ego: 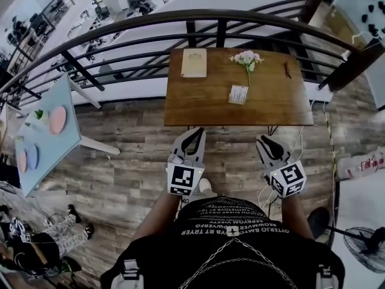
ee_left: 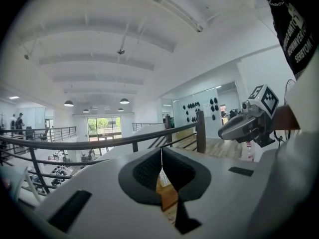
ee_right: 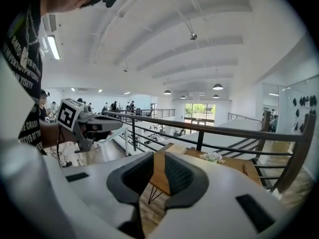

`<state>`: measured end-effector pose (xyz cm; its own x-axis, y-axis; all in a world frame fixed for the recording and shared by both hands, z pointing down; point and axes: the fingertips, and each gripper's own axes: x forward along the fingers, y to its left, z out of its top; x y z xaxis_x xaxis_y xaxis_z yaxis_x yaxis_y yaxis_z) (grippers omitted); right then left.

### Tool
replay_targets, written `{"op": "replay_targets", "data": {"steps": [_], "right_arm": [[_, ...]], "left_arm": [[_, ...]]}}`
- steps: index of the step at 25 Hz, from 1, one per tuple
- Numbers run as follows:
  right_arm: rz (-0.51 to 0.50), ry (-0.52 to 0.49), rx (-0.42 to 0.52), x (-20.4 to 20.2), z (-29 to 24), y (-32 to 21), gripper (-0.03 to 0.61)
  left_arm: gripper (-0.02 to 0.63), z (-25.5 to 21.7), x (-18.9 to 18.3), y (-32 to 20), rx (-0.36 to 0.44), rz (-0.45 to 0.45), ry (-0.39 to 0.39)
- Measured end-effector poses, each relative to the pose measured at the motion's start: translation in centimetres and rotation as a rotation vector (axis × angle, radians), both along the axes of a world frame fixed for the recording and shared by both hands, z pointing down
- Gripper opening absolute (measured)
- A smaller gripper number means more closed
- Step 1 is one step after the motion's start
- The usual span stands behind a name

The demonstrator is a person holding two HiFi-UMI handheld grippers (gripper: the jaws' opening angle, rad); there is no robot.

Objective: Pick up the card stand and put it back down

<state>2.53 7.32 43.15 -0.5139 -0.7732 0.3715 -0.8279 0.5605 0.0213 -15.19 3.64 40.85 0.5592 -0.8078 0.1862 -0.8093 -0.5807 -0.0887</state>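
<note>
Card stand (ego: pixel 238 94) sits on the wooden table (ego: pixel 198 101), a little right of the table's middle and close to its near edge, with nothing touching it. Just behind it on the table lies a sprig of pale flowers (ego: pixel 246 58), the stem running down toward the stand. A pale board (ego: pixel 194 62) lies flat at the table's far side, left of the flowers and apart from them. A small dark thing (ego: pixel 287 71) rests toward the table's far right; I can't tell what it is.

Both grippers are held short of the table's near edge, over the plank floor (ego: pixel 132 161), well apart from the stand. The left gripper (ego: pixel 196 132) points at the table with its jaw tips pressed together and nothing between them. The right gripper (ego: pixel 264 141) is level with it on the other side, its jaws a narrow way apart and empty; only the table shows through the gap.

A dark curved railing (ego: pixel 150 23) runs behind the table's far edge. Off the table's left end stands a light blue table (ego: pixel 54 143) with round plates on it.
</note>
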Motion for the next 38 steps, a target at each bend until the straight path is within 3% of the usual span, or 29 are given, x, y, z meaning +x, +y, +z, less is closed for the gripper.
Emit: {"op": "replay_targets", "data": {"steps": [14, 25, 29, 38], "right_arm": [[0.088, 0.001, 0.027, 0.8, -1.6, -3.1, 0.058], [0.177, -0.008, -0.037, 5.4, 0.4, -3.5, 0.058], [0.159, -0.025, -0.053, 6.1, 1.5, -5.2, 0.057], [0.1, -0.041, -0.056, 8.7, 2.0, -12.0, 0.058]], "left_arm": [[0.029, -0.1, 0.2, -3.7, -0.001, 0.076, -0.02], [0.028, 1.6, 3.7, -5.8, -0.035, 0.123, -0.03], [0.028, 2.8, 4.9, -7.1, -0.068, 0.124, -0.045], [0.028, 1.8, 7.8, -12.1, -0.059, 0.077, -0.051]]}}
